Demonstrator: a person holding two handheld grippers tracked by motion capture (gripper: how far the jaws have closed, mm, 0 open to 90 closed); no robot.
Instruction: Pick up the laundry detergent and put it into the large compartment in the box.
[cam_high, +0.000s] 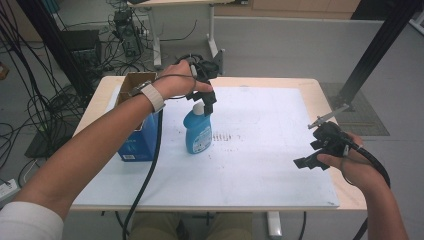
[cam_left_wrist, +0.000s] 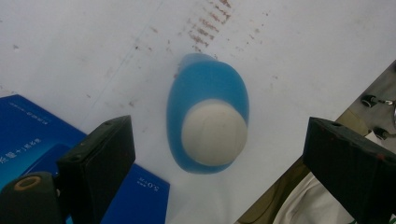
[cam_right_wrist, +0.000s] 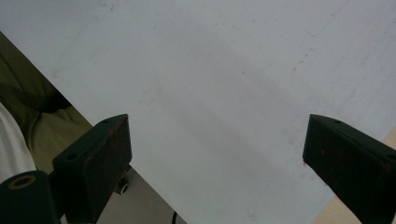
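Observation:
A blue bottle (cam_high: 198, 132) with a white cap (cam_high: 199, 108) stands upright near the middle-left of the white mat (cam_high: 260, 150). My left gripper (cam_high: 206, 102) hangs directly above it, pointing down, open. In the left gripper view the bottle (cam_left_wrist: 208, 88) and its cap (cam_left_wrist: 214, 133) lie below and between the wide-apart jaws, not touched. My right gripper (cam_high: 312, 155) is held open over the mat's right part, near the front edge. Between its jaws the right gripper view has just bare mat (cam_right_wrist: 219, 93).
A blue cardboard box (cam_high: 137, 137) with its top open stands left of the bottle, close beside it; it is the blue box (cam_left_wrist: 32, 135) in the left gripper view. A smudged dotted patch (cam_high: 226, 137) marks the mat right of the bottle. Cables and table legs lie beyond the far edge.

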